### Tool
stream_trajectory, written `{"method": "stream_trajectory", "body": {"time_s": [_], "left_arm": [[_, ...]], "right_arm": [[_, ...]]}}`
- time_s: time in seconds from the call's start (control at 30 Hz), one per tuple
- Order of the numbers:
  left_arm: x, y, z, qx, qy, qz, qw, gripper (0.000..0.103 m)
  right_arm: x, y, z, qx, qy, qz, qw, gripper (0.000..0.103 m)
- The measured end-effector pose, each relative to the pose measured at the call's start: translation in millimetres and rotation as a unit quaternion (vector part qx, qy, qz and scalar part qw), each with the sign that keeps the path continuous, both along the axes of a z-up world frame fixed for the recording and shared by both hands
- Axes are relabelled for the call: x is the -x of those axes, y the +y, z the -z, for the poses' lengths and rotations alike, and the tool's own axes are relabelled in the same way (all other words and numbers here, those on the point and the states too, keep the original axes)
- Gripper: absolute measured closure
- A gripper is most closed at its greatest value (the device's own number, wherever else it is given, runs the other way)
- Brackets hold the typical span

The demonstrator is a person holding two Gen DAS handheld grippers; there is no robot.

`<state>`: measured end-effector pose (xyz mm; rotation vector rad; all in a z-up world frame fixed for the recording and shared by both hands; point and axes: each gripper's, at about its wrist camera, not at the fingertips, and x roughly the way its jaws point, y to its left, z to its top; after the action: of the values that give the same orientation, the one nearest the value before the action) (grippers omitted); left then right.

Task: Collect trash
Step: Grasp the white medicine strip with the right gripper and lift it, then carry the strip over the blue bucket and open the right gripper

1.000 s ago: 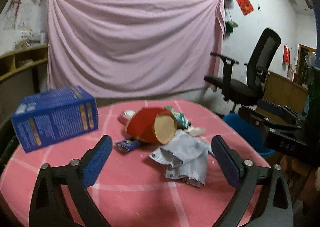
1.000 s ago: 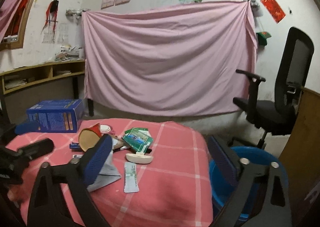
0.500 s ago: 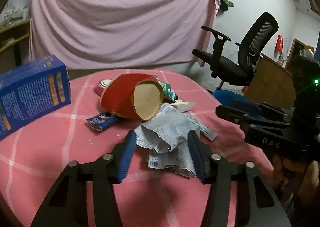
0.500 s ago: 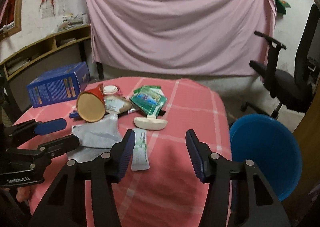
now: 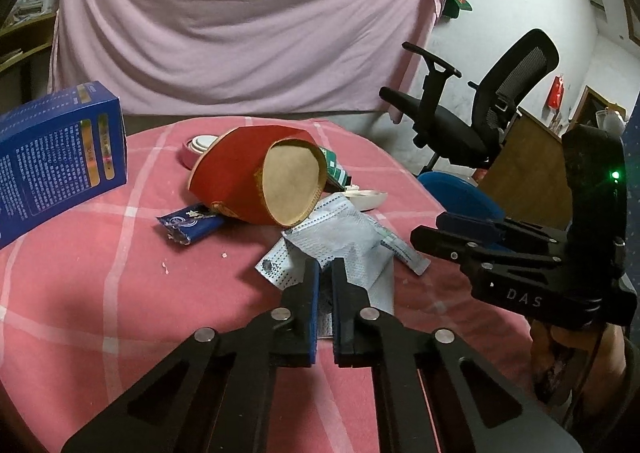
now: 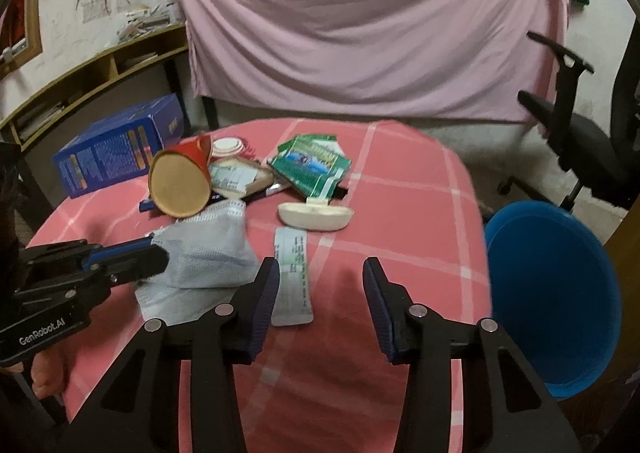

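Observation:
Trash lies on a round table with a pink checked cloth (image 6: 400, 213). My left gripper (image 5: 325, 273) is shut on the near edge of a grey-white face mask (image 5: 340, 241), which also shows in the right wrist view (image 6: 208, 249). A red paper cup (image 5: 256, 177) lies on its side behind the mask. My right gripper (image 6: 318, 277) is open and empty above the cloth, just right of a flat white sachet (image 6: 291, 277). A blue bin (image 6: 552, 293) stands off the table's right edge.
A blue box (image 5: 56, 157) stands at the left. A blue wrapper (image 5: 192, 223), a green packet (image 6: 312, 163), a cream shell-shaped piece (image 6: 314, 215) and a small pink-white lid (image 6: 226, 147) lie mid-table. A black office chair (image 5: 480, 109) stands to the right.
My left gripper moved down to the mask and shut on its edge. My right gripper dropped closer to the table and narrowed a little, still open.

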<state>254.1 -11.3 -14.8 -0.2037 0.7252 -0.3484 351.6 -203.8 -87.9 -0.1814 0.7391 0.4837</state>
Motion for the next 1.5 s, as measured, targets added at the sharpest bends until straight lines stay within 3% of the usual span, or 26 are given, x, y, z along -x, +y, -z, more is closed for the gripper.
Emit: {"method": "stream_trajectory", "body": {"time_s": [0.4,0.5,0.6,0.73,0.83,0.93,1.07,1.33,1.5], "left_arm": [[10,-7,1,-0.02,-0.024,0.004,0.9995,0.103],[13,-9,0,-0.019,-0.028,0.003,0.9994,0.103],[17,-9,-3,-0.017,-0.036,0.0,0.9992,0.103],[29,-13,-12,-0.017,-0.052,0.001,0.9985,0.103],[45,-22,-26,-0.024,-0.087,-0.002,0.9959,0.103],[55,-34,-39,-0.037,-0.128,-0.008,0.9911,0.103],[59,-51,-55,-0.046,-0.176,-0.017,0.9833,0.103],[40,-120,-81,-0.067,-0.252,0.03,0.9648,0.103],[10,-172,-79,-0.064,-0.263,0.066,0.9604,0.103]], "right_arm": [[-8,15,16,0.03,0.046,-0.026,0.998,0.062],[-11,18,21,0.04,0.062,-0.031,0.997,0.067],[-11,16,22,0.031,0.067,-0.034,0.997,0.083],[-1,13,17,0.022,0.054,-0.041,0.997,0.083],[13,5,13,0.015,0.038,-0.041,0.998,0.083],[28,-9,2,-0.013,0.004,-0.04,0.999,0.083],[50,-36,-23,-0.058,-0.083,-0.019,0.995,0.083],[71,-96,-59,-0.131,-0.215,0.052,0.966,0.083],[75,-131,-64,-0.125,-0.266,0.116,0.949,0.083]]}}
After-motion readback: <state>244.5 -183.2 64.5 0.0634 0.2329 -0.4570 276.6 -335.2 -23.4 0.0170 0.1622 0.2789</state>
